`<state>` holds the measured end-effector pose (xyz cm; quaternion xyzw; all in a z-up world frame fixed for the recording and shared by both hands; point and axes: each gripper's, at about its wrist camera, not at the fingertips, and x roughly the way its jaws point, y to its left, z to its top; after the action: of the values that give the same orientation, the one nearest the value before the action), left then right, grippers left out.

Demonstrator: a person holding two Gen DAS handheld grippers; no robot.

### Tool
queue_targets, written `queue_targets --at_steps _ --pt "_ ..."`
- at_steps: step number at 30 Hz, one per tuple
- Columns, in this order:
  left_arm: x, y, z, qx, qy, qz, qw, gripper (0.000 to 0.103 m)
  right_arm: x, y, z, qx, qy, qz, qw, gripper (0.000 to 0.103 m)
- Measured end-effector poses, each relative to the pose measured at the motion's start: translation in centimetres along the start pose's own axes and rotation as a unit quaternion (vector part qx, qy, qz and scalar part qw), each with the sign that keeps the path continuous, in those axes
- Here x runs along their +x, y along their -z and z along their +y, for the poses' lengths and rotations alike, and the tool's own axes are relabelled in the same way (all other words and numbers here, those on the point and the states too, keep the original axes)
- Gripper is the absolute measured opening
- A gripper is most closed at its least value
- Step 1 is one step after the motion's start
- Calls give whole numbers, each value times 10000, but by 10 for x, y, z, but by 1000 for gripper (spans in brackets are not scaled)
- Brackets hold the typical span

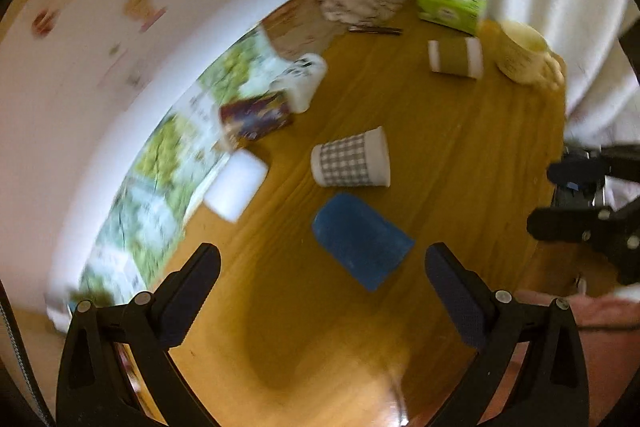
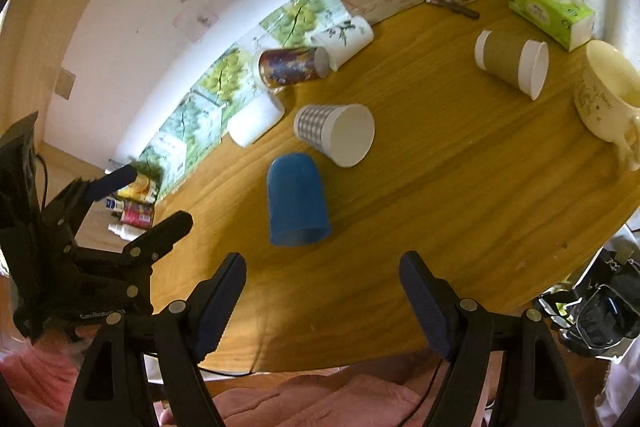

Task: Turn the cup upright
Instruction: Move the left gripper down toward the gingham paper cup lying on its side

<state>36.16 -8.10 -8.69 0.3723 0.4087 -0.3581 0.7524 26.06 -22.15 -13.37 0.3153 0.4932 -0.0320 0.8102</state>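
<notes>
The blue cup lies on its side on the wooden table, its long axis level with the tabletop. Its open mouth points toward the right gripper and its closed rounded bottom points toward the checkered paper cup, which lies just beyond it. Both grippers have their fingers spread wide and hold nothing. The left gripper hangs near the blue cup, not touching it.

Both grippers are matte black plastic: the left gripper and right gripper carry dark blue ribbed pads inside each finger, silver rivets behind, triangular cutouts below
</notes>
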Motion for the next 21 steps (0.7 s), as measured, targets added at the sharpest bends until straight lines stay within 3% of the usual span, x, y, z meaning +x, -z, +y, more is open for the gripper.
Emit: queue_targets --at_steps 6,9,13,15,21 --pt "16 -23 -7 837 195 80 9963 102 -8 -3 -7 55 31 -183 9998 80" --pt "25 -32 -11 1177 413 262 9918 102 -11 -4 -9 -5 164 -291 9994 80" --pt "37 -42 -19 1760 397 325 9831 102 -16 -5 -13 -159 372 -449 9982 80" --pt "44 -45 -22 2058 364 336 9773 102 -19 -4 -13 -281 457 -567 9969 80" --pt "68 -48 -32 3114 333 344 9491 102 -24 -2 -12 -827 695 -913 9899 80"
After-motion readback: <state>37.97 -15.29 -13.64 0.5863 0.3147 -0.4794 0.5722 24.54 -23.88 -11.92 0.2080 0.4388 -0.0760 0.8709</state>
